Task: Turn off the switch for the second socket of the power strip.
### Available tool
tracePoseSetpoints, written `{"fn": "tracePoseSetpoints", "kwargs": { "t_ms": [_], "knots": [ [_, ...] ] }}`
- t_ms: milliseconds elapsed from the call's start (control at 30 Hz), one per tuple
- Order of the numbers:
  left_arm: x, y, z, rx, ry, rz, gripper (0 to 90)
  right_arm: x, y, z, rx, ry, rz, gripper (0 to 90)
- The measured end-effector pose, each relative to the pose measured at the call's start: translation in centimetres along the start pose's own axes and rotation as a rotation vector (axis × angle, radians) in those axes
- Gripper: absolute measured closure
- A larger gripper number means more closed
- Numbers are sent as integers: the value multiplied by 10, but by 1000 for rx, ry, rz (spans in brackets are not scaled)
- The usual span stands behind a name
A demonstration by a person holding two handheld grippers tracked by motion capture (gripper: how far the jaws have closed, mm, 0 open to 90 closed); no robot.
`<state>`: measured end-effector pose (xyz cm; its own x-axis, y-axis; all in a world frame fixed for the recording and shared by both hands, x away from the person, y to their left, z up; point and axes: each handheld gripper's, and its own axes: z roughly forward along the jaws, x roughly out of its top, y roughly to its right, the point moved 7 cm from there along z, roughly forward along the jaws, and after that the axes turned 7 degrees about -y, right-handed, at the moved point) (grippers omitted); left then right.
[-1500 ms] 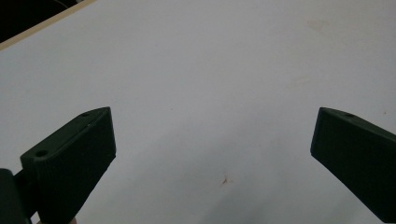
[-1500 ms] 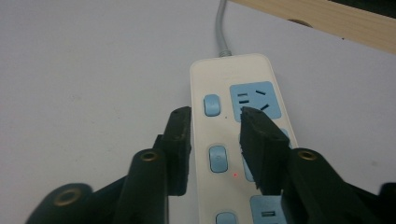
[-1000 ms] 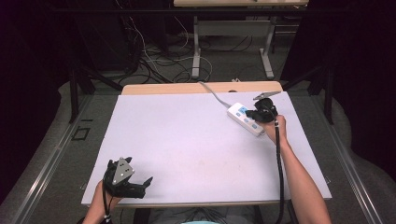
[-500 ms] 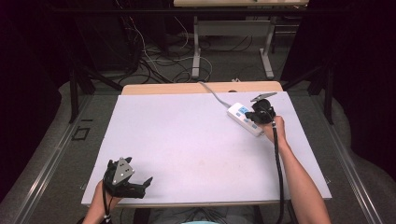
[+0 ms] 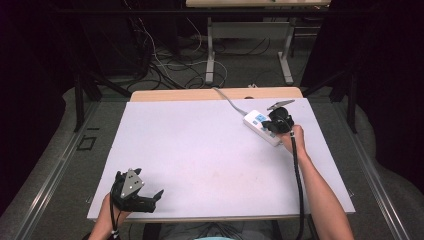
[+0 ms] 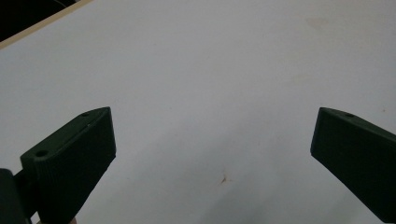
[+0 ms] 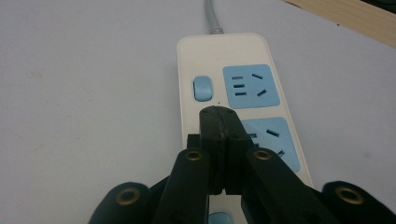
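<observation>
With its jaws pressed flat together and nothing between them, the right gripper [image 7: 219, 135] hangs over a white power strip [image 7: 233, 93] at the table's [image 5: 200, 150] far right; whether the tips touch it I cannot tell. They sit just behind the blue switch [image 7: 202, 87], hiding part of the second socket [image 7: 275, 140]. At the near left edge, the left gripper [image 6: 212, 154] gapes wide over bare tabletop.

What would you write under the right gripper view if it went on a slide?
Right gripper, jaws closed, poised over a white power strip with blue sockets, just short of its blue switch.
</observation>
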<state>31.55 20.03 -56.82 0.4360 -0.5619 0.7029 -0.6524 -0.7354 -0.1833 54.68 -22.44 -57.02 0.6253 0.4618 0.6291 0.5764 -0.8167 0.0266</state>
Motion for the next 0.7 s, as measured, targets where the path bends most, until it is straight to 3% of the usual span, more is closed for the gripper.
{"fn": "tracePoseSetpoints", "kwargs": {
  "t_ms": [700],
  "knots": [
    [0, 0, 0, -2, -1, 2, 0, -3, -1, 6, -8, -29, -11, 900]
  ]
}}
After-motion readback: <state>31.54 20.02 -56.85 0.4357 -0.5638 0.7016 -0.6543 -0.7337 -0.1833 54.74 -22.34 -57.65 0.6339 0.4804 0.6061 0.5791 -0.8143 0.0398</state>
